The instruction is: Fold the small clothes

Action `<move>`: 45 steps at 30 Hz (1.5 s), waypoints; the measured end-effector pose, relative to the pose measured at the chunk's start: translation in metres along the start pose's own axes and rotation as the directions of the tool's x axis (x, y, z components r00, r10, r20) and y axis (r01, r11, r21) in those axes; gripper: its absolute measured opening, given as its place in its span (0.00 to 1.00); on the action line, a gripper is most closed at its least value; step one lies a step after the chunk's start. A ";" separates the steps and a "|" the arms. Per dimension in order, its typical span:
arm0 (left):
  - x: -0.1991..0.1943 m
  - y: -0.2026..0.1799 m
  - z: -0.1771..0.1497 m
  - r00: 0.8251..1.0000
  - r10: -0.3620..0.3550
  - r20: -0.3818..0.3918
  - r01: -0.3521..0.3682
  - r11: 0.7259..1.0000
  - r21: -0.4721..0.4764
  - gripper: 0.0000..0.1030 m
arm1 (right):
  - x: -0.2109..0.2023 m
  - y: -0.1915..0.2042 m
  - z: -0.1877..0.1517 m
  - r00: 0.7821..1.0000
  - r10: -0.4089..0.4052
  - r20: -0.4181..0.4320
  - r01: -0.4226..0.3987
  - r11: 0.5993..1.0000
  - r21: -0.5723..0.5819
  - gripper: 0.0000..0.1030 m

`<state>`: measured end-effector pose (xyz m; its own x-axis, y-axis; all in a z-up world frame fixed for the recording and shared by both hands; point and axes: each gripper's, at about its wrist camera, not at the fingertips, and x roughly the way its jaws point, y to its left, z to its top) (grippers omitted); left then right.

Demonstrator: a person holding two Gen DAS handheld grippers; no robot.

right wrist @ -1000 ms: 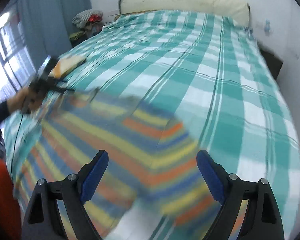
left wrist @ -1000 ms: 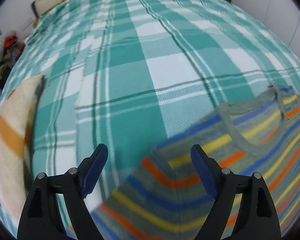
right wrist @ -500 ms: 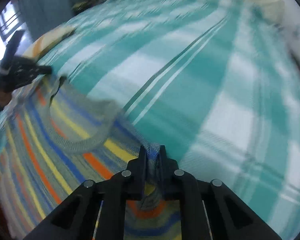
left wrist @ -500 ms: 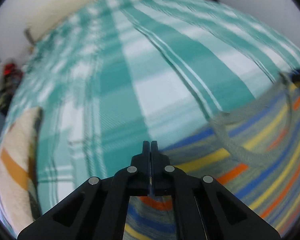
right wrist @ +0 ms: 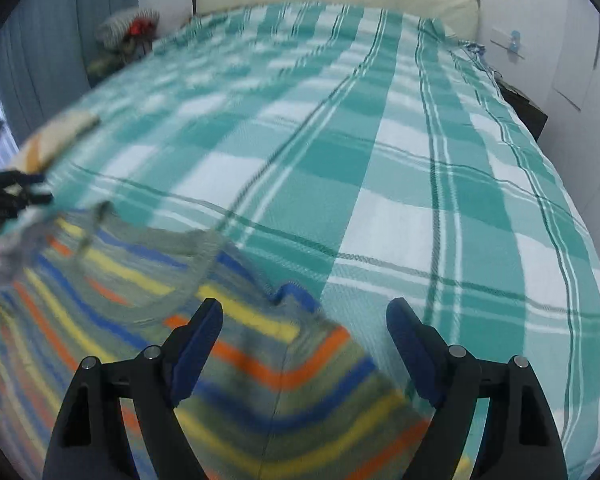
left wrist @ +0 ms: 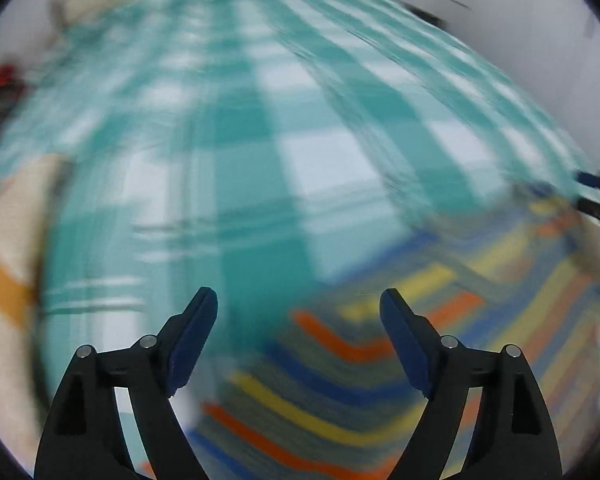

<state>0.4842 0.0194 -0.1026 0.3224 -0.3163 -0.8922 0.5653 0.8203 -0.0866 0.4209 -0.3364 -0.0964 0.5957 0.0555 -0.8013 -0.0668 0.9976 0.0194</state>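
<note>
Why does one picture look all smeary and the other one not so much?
Left wrist view: nearly everything is smeared by motion, the checked blanket and striped sweater alike; only the left gripper stays sharp. Right wrist view: the blanket's right side is crisp, the sweater and left edge are blurred. Both views bulge like a fishbowl.

both tongs just reopened, striped sweater released

- The left gripper has just spread its jaws, nothing between the pads.
- Below lies the striped sweater on a green checked bedspread, all blurred.
</note>
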 end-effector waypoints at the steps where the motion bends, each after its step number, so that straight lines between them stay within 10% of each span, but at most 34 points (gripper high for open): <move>1: 0.007 -0.006 0.000 0.999 -0.015 -0.031 0.016 0.999 0.034 0.82 | -0.012 0.002 -0.006 1.000 0.022 0.014 -0.022 1.000 0.003 0.81; 4: 0.029 -0.014 0.003 0.991 0.118 -0.054 -0.112 0.988 0.104 0.82 | -0.041 0.012 -0.026 0.996 0.079 0.030 -0.079 0.997 -0.002 0.81; 7: 0.047 0.000 0.005 0.992 0.067 -0.103 -0.064 0.998 0.030 0.78 | -0.071 0.025 -0.058 0.991 0.129 0.034 -0.128 0.992 -0.021 0.81; 8: 0.047 0.001 0.003 0.994 0.038 -0.100 -0.037 0.999 0.017 0.70 | -0.075 0.027 -0.066 0.990 0.135 0.033 -0.135 0.991 -0.027 0.81; 10: 0.046 -0.007 0.003 0.993 0.001 -0.116 0.004 0.999 0.039 0.04 | -0.086 0.031 -0.082 0.991 0.132 0.030 -0.131 0.991 -0.032 0.81; 12: 0.038 -0.027 0.004 0.990 0.120 -0.068 -0.110 0.985 0.131 0.04 | -0.090 0.030 -0.090 0.992 0.119 0.040 -0.118 0.993 -0.032 0.81; 21: 0.058 -0.038 0.008 0.934 0.357 0.013 -0.357 0.928 0.107 0.05 | -0.083 0.038 -0.084 0.996 0.066 0.058 -0.065 0.998 -0.026 0.81; 28: -0.028 -0.039 -0.026 0.944 0.314 0.098 -0.309 0.949 -0.062 0.65 | -0.100 0.059 -0.102 0.999 0.038 -0.022 -0.039 0.999 -0.023 0.82; 37: -0.106 -0.175 -0.227 0.991 0.136 0.018 -0.137 0.990 0.044 0.68 | -0.160 0.142 -0.222 0.967 0.204 -0.149 -0.219 0.972 -0.087 0.81; 45: -0.116 -0.224 -0.372 0.951 0.259 -0.168 -0.263 0.965 0.002 0.68 | -0.183 0.167 -0.358 0.950 0.071 -0.304 -0.091 0.995 -0.051 0.81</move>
<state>0.0381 0.0497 -0.1447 0.3256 -0.0082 -0.9455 0.4623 0.8736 0.1516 0.0144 -0.1951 -0.1608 0.3179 0.1113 -0.9416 -0.1617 0.9849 0.0618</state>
